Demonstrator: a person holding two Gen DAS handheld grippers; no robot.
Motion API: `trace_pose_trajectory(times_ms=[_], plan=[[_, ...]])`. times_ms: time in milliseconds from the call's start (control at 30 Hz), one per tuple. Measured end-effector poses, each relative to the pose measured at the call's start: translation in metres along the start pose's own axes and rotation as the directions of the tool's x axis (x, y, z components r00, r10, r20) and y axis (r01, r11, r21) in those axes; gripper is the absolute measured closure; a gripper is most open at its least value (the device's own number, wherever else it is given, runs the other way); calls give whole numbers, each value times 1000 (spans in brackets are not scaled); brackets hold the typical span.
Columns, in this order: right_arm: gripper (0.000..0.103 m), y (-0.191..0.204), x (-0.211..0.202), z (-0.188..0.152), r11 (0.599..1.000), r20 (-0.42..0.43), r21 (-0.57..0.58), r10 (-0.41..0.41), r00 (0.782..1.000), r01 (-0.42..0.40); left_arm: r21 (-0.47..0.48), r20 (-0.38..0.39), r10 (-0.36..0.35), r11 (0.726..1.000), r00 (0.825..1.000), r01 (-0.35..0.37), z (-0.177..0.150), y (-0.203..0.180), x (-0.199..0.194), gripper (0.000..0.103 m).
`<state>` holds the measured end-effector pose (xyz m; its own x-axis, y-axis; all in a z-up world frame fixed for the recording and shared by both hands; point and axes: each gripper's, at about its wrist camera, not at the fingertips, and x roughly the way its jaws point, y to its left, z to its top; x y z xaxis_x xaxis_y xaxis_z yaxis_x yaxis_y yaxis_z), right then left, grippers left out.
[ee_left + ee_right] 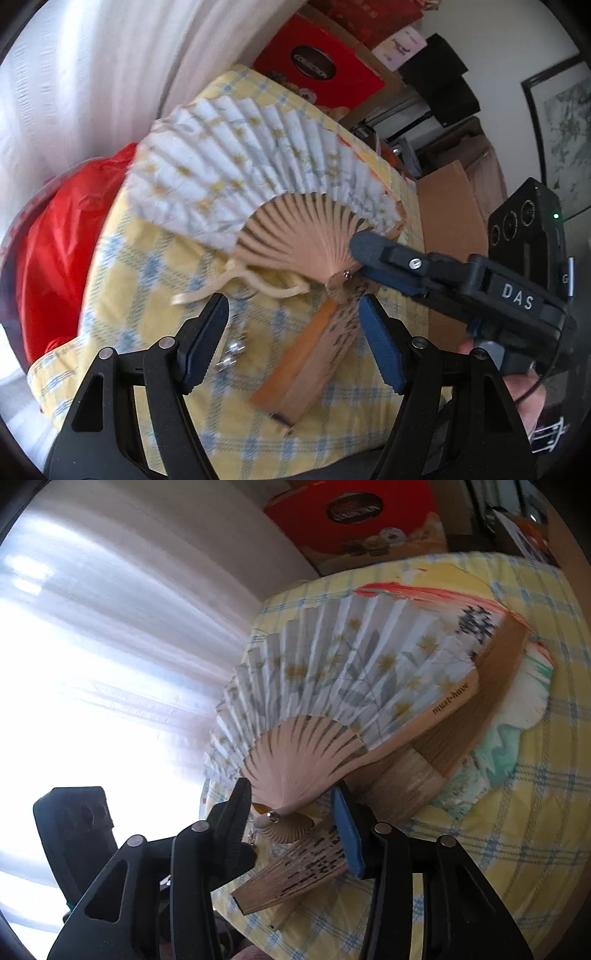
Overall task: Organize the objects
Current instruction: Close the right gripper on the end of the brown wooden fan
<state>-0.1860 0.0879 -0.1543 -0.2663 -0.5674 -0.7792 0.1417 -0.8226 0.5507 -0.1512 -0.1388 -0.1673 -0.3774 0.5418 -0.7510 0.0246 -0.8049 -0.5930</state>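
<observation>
An open paper fan (251, 162) with white leaf, yellow flowers and pale wooden ribs lies spread over the yellow checked cloth (147, 280). My right gripper (291, 797) grips it at the ribs near the pivot; in the left wrist view that gripper (360, 258) reaches in from the right. A folded brown fan (314, 350) lies below the pivot, between the fingers of my left gripper (293, 314), which is open and above it. In the right wrist view the open fan (332, 672) overlaps another fan (498, 686) with a red and green leaf, and the folded fan (299, 871) lies beneath.
A red bag (62, 236) lies left of the cloth. A red gift box (317, 70) stands behind, also seen in the right wrist view (354, 513). Cardboard pieces (454, 206) and black boxes (439, 81) crowd the right. A white curtain (110, 627) hangs at the left.
</observation>
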Motion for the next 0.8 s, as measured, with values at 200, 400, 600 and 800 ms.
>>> trace_pose_trajectory(times_ms=[200, 400, 600, 800], plan=[[48, 14, 9, -9, 998, -7, -65, -16, 1000, 15, -48, 33, 3, 999, 999, -1, 0, 25, -20, 34], [63, 16, 17, -11, 995, 12, -81, -52, 999, 52, -88, 33, -12, 996, 999, 15, 3, 38, -19, 34], [64, 15, 15, -10, 997, 18, -73, -33, 999, 34, -70, 20, -31, 997, 999, 32, 7, 24, -9, 33], [64, 13, -8, -9, 994, 57, -86, -64, 996, 69, 6, 53, 69, 998, 996, -69, 12, 6, -12, 33]])
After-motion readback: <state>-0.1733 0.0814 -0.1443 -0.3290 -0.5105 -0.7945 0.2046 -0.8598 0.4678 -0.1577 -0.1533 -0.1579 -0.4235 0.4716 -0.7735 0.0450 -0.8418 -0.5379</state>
